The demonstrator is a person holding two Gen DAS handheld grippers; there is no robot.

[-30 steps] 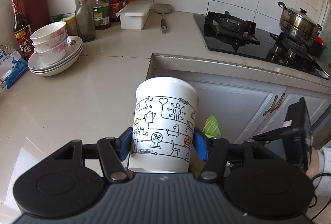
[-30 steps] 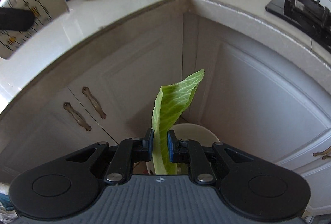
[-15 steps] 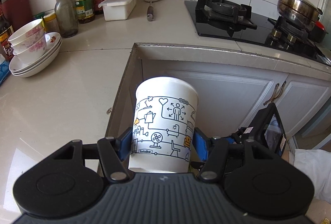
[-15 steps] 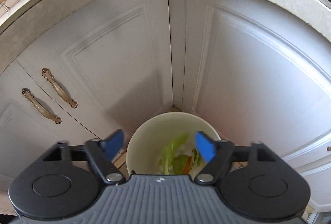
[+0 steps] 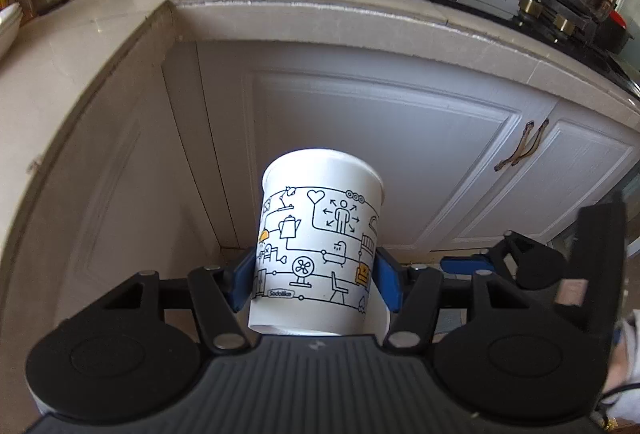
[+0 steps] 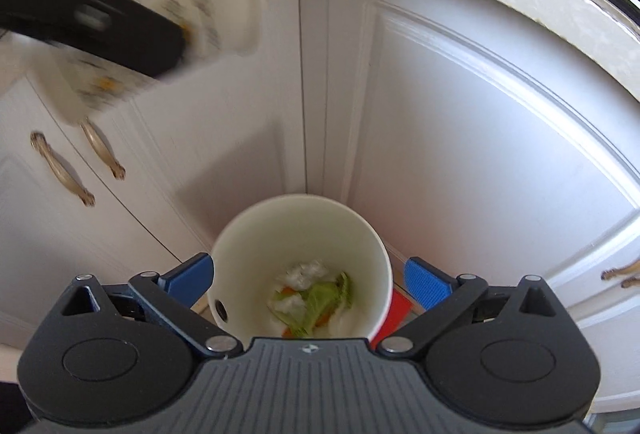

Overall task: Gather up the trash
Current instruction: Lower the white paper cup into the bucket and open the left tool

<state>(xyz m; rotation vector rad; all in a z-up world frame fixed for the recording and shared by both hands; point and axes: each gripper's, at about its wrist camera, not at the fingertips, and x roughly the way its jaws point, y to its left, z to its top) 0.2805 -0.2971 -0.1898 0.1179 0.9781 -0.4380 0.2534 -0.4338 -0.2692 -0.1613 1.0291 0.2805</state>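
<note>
Our left gripper (image 5: 316, 282) has its jaws tight on the paper cup (image 5: 320, 246). Our right gripper (image 6: 306, 278), jaws wide apart, hangs over the bin (image 6: 240, 246); the cup sits at ten o'clock.

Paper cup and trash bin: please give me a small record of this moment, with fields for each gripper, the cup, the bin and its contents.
left gripper: jaws closed on the paper cup, held in front of the cabinet doors
right gripper: jaws open, empty, above the bin
trash bin: white, open, on the floor in the cabinet corner
bin contents: green leaf, white crumpled pieces, some orange bits
cup in bin: not yet
</note>
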